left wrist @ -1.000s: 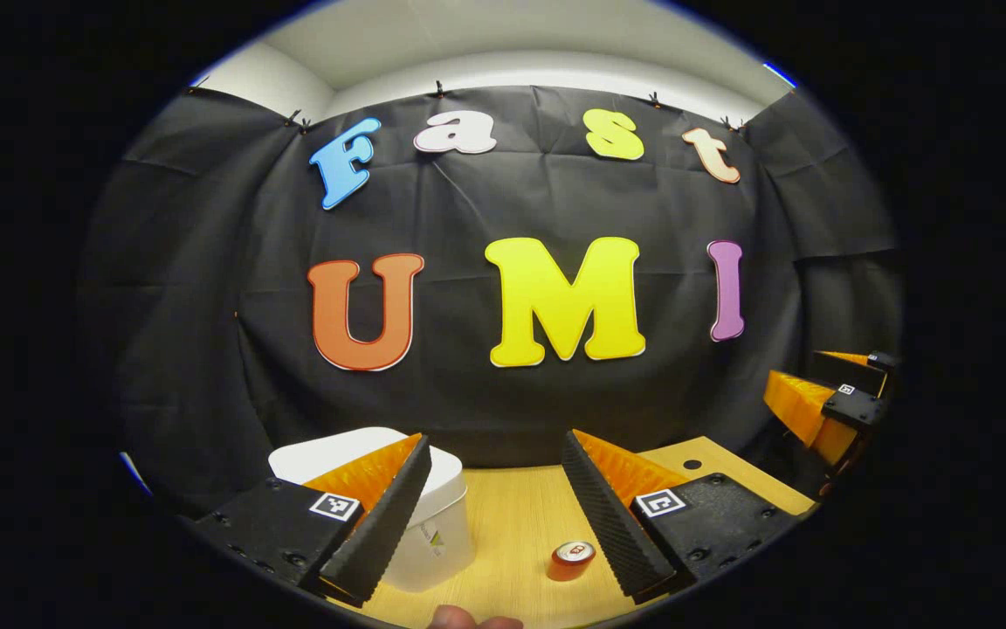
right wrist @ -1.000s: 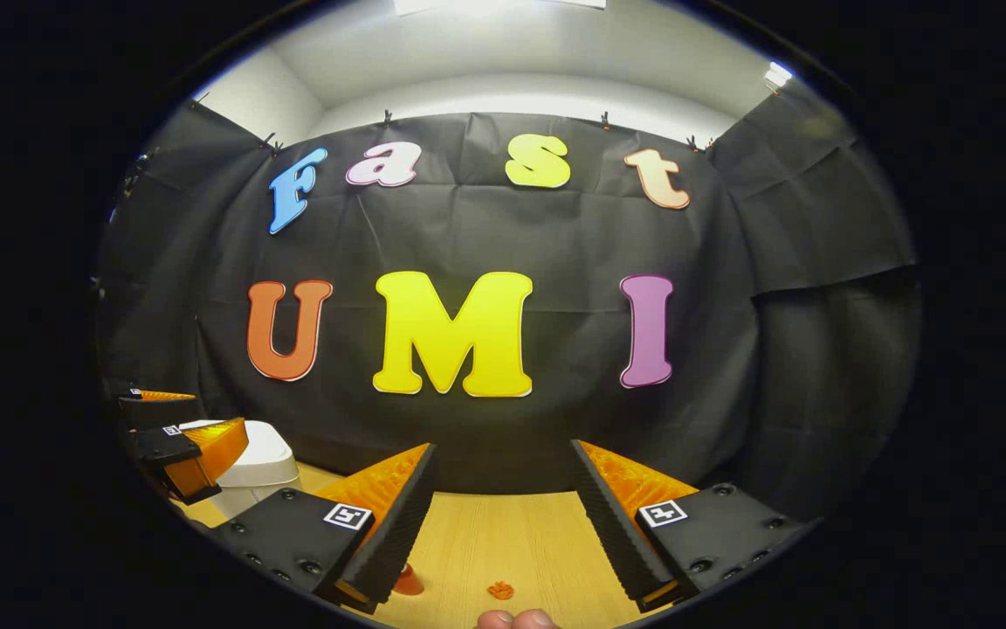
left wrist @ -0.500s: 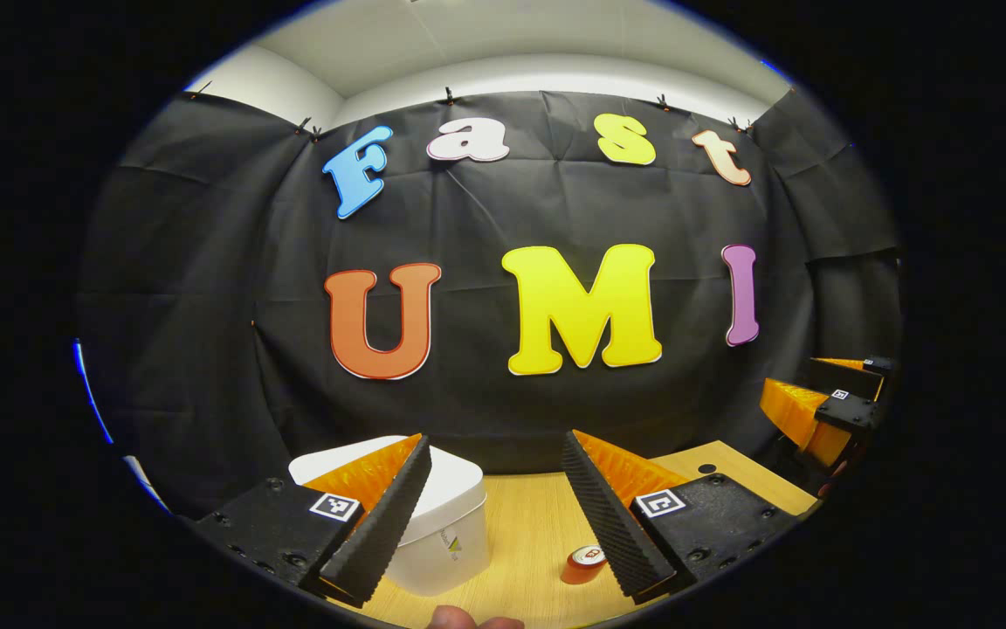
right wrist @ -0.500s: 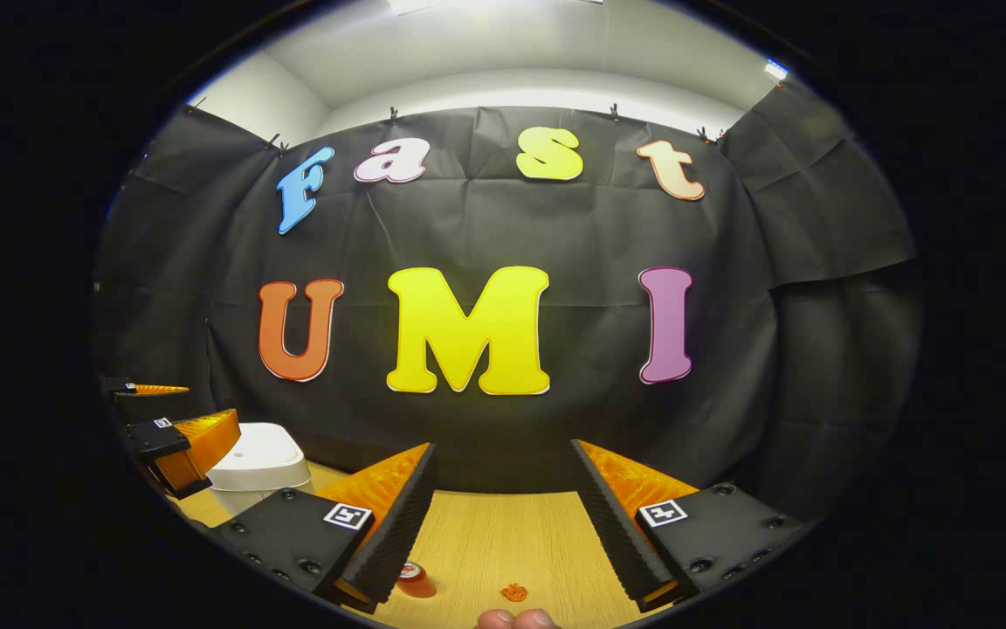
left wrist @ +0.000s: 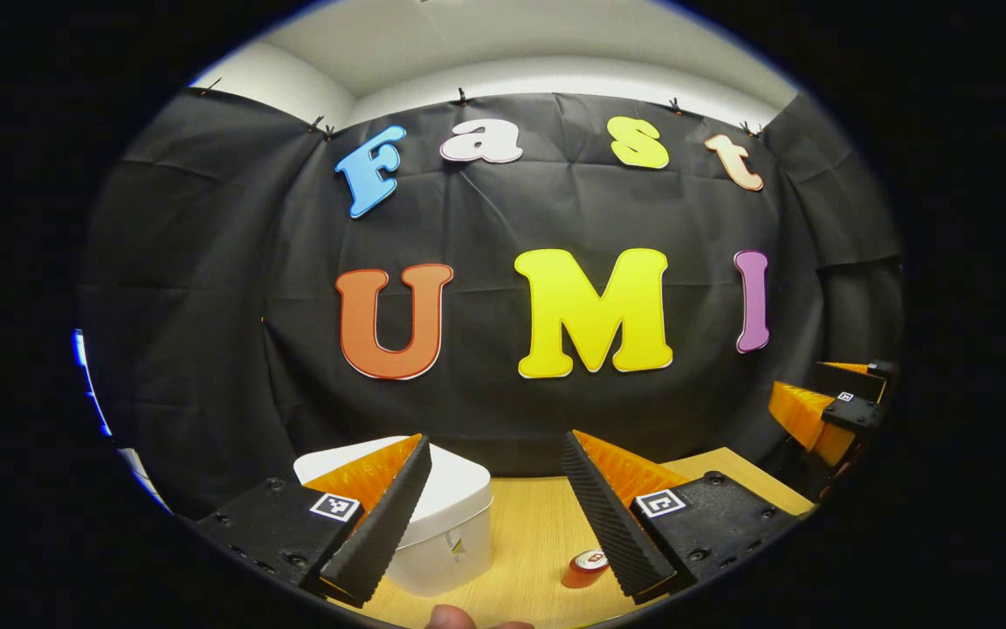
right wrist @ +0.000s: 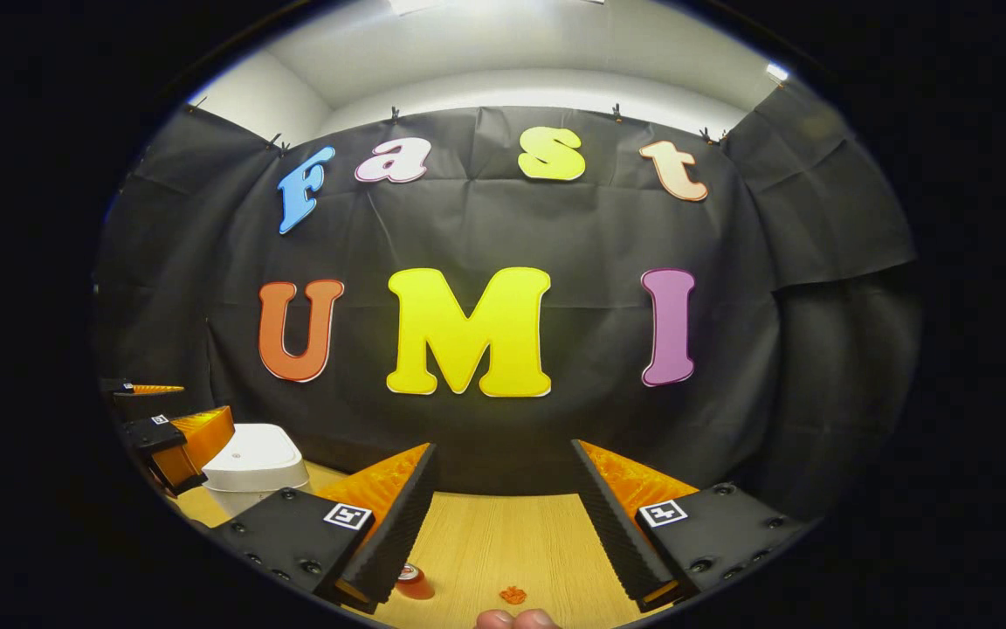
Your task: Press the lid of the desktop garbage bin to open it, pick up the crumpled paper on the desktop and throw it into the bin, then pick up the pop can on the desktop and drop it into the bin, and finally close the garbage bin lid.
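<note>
Both tools are held above the wooden tabletop [right wrist: 503,533] with nothing yet handled, and the task appears to stand at its first step; the left tool [left wrist: 494,511], fingers spread wide and holding nothing, is aimed just beside the white garbage bin [left wrist: 455,546], whose lid [left wrist: 459,489] lies flat and closed; the pop can [left wrist: 586,568] stands upright on the tabletop near that tool's right-hand finger, apart from the bin; in the right gripper view the right tool [right wrist: 503,515], likewise spread and empty, looks down on the small crumpled paper [right wrist: 513,595], which sits on the bare wood just right of the can [right wrist: 413,581]; the bin [right wrist: 254,467] lies farther off to the left. The next move, by this reading, calls for one tool to come down on the lid and press until it springs open; only then can the paper be picked up.
</note>
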A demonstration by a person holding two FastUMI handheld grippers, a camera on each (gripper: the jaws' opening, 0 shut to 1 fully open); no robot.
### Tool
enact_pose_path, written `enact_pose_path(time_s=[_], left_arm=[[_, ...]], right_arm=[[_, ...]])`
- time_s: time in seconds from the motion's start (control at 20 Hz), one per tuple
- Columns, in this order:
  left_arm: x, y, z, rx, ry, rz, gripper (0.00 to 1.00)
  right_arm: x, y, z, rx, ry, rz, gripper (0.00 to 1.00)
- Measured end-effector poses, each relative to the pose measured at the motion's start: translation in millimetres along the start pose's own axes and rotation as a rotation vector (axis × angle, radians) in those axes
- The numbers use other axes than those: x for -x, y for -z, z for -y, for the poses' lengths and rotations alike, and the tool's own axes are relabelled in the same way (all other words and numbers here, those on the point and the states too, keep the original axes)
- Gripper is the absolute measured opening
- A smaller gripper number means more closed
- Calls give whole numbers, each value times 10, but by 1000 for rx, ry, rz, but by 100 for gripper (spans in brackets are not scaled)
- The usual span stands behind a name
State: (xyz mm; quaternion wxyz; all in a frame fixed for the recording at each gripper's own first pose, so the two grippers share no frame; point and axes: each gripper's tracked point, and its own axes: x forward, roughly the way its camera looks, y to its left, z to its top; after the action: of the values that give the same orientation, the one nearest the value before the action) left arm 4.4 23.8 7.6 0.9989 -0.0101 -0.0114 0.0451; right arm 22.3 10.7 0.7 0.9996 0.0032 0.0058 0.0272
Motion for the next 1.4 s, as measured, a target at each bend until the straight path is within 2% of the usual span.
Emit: enact_pose_path(time_s=[0.3,0.65,0.75,1.0,1.25,1.4], left_arm=[[-135,71,-82,0,-39,-16,97],[-238,129,-309,-7,-160,-25,96],[-286,157,-386,-21,-198,-34,90],[-447,248,-606,-26,-272,-71,84],[-518,406,-782,27,-346,-120,66],[-622,453,-812,33,-371,-141,61]], right_arm=[[-43,67,166,15,23,-14,95],[-73,117,289,18,22,-28,93],[-94,134,279,17,10,-34,95],[-133,154,271,18,-23,-52,95],[-157,91,358,28,-21,-47,95],[-167,69,388,36,-19,-50,95]])
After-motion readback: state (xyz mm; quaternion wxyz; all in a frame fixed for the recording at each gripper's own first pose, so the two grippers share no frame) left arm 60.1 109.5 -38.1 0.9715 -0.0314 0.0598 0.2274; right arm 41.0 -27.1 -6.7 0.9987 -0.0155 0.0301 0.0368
